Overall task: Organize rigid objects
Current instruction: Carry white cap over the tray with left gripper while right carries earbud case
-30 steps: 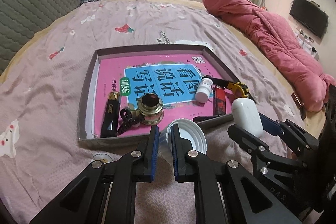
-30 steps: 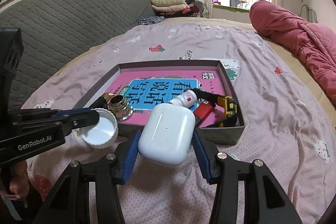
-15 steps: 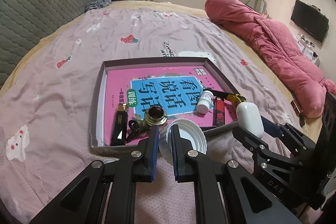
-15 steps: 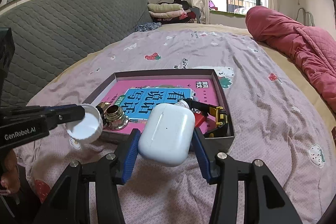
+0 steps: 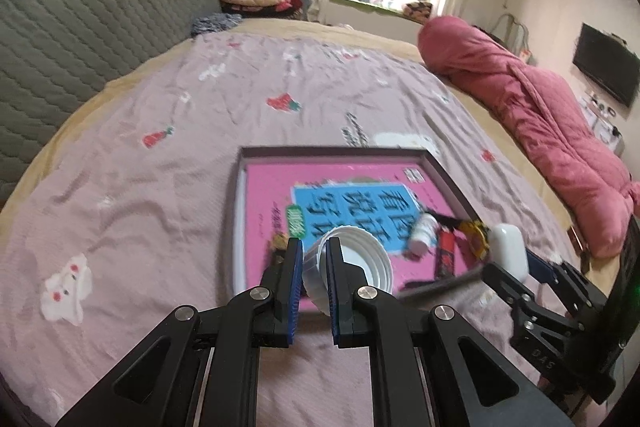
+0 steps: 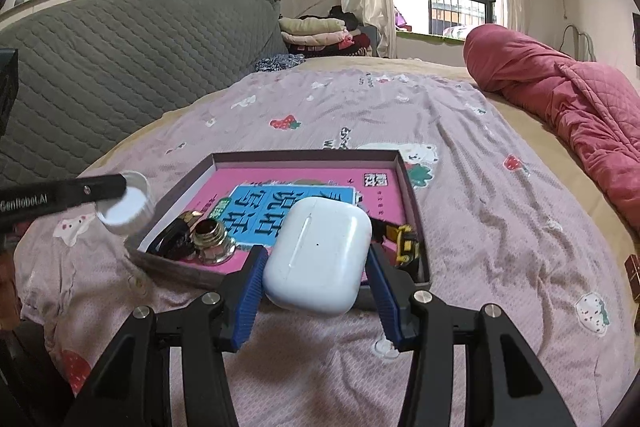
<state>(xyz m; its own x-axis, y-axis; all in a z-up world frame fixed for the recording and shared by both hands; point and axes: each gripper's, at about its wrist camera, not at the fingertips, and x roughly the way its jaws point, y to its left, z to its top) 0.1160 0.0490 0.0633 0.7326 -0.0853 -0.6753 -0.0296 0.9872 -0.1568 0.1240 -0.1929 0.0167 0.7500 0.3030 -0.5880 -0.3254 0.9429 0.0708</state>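
Tongs on both sides are loaded. The left tongs (image 5: 311,269) pinch the wall of a white screw cap (image 5: 347,269) by its rim, one finger inside and one outside, which suits a thin-walled hollow thing that a wider grip would let slip. The right tongs (image 6: 316,273) clamp a white earbud case (image 6: 318,255) across its broad smooth sides, its rounded body standing out ahead of the fingertips; the wide stance fits a slick shell that needs contact on both flanks. Just beyond both pairs of tongs, on the bed (image 6: 500,207), lies a shallow box tray (image 6: 404,173) lined with a pink book (image 5: 272,195). Inside it, ahead of the right tongs, sit a brass fitting (image 6: 210,241) and a dark strap-like item, while farther to their right side lies a yellow-and-black tool (image 6: 406,245). A small white bottle (image 5: 422,233) and a red lighter (image 5: 446,255) lie ahead of the left tongs. Both held pieces hang above the tray's near edge, so the likely aim is to set them among the gathered items; the free pink area behind looks the easiest landing spot.
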